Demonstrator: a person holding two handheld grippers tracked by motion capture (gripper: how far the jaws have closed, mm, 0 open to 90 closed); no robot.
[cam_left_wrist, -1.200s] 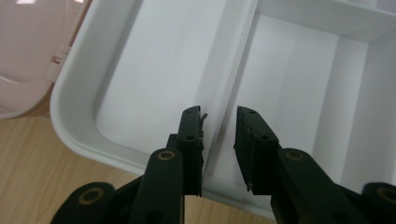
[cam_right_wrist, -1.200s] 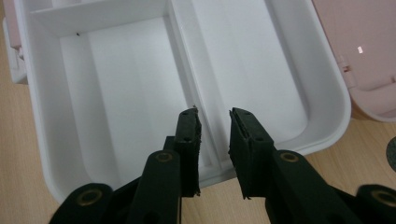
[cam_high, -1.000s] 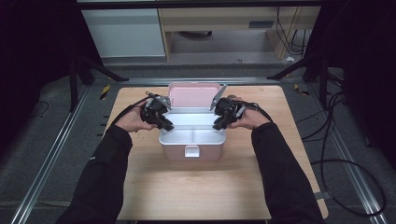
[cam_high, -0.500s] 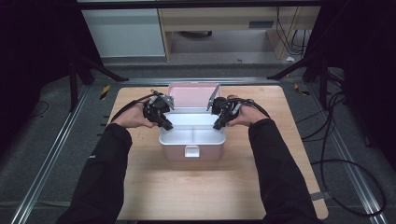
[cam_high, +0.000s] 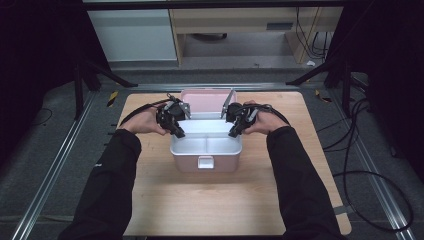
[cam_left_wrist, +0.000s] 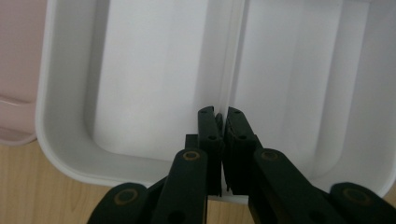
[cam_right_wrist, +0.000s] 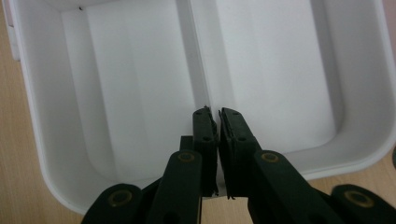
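The box (cam_high: 187, 162) stands open mid-bench (cam_high: 215, 205), its pink lid (cam_high: 205, 102) tipped back and the white tray (cam_high: 192, 148) bare inside. The left gripper (cam_high: 177, 131) sits at its left rim and the right gripper (cam_high: 234, 131) at its right rim. In the left gripper view the fingers (cam_left_wrist: 210, 135) are drawn together over the tray's near wall, having just closed the last bit. In the right gripper view the fingers (cam_right_wrist: 205, 135) are likewise together, with only a thin slit between. Each pair lines up with the divider (cam_left_wrist: 233, 56) that runs away from it. The likely trouble is a weak or empty pinch. If the fingers hold only a sliver of rim or ridge, a lift could let one side slip, so the tray tilts and jams in the box or drops back. If the two hands rise unevenly, the whole box could be dragged up or skid on the bench. The upright lid could also swing down onto the grippers if it is jolted. Whether either pair actually nips plastic I cannot tell, since the fingers cover the very spot where the wall and divider meet. The tray's layout is hard to read in the high view, where its white surfaces wash out. The lid's hinges are hidden behind the grippers. The front latch (cam_high: 205, 162) is small, and its state is unclear.
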